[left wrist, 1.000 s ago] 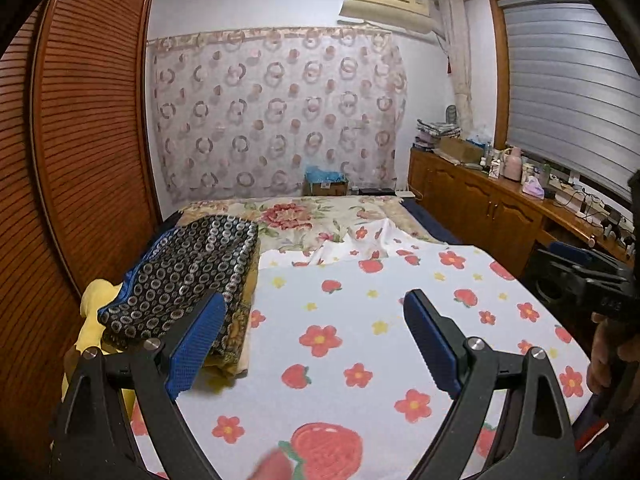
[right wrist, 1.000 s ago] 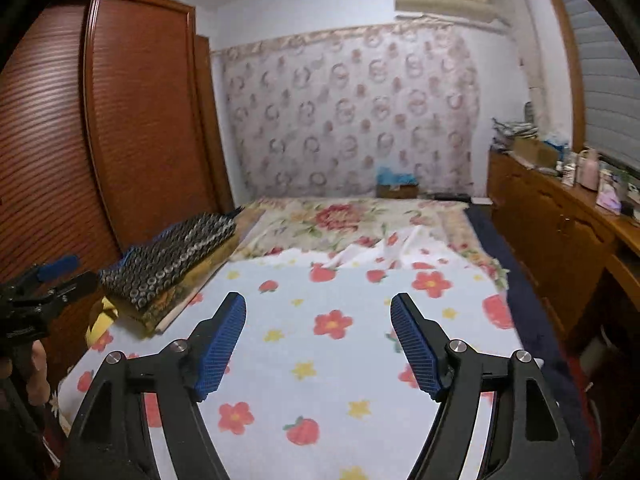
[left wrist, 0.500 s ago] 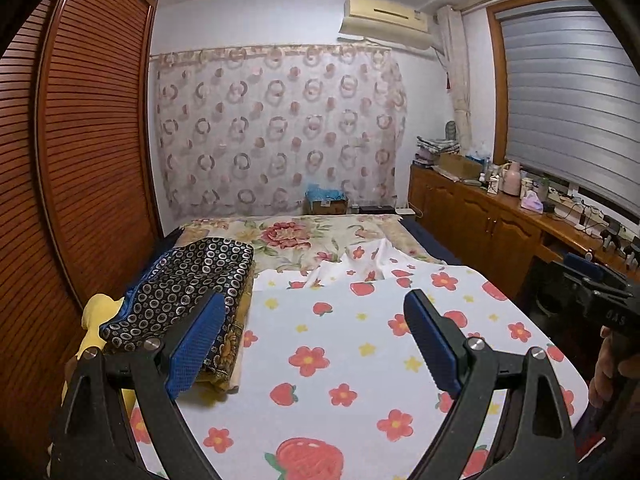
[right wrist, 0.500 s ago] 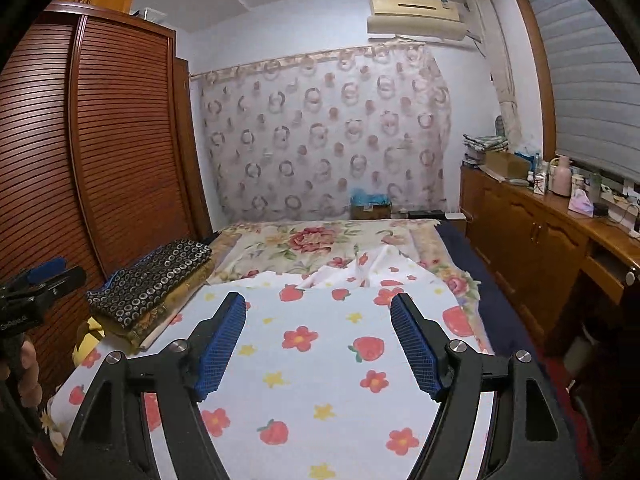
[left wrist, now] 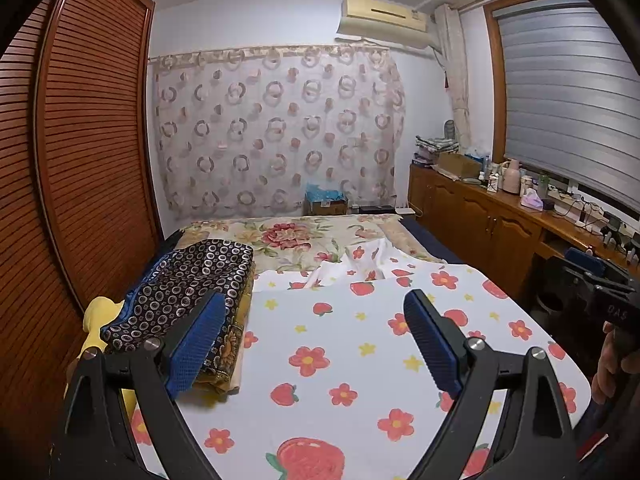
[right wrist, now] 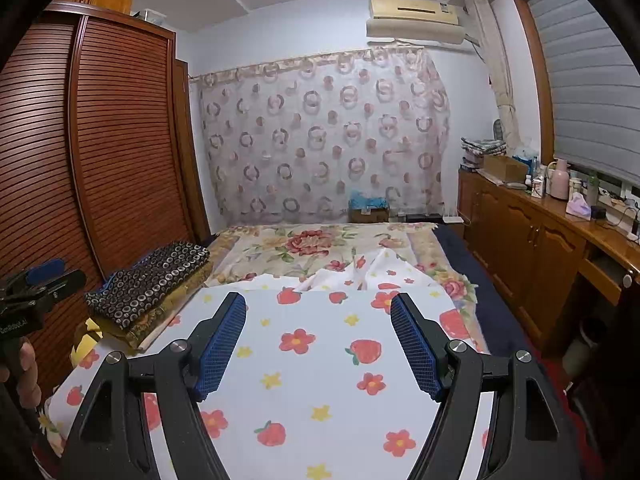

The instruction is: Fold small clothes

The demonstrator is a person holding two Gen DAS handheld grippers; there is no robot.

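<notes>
Clothes (left wrist: 188,288), folded in a stack ahead-left of my left gripper (left wrist: 316,334), lie ungrasped; both it and my right gripper (right wrist: 318,340) hang released over the strawberry sheet (right wrist: 320,364), so a low reach risks pinching sheet instead.

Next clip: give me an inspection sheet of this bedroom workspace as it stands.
Surface: bed under strawberry-print sheet, rumpled at far edge.
Job's things: folded ring-patterned cloth stacked on yellowish fabrics at the bed's left edge.
Clutter: bottles, pink flask and boxes on the wooden counter.
Grippers: left gripper and right gripper open, empty, above the sheet.
Cables: wires on the counter by the window.
Surroundings: louvred wardrobe, circle-print curtain, air conditioner.
</notes>
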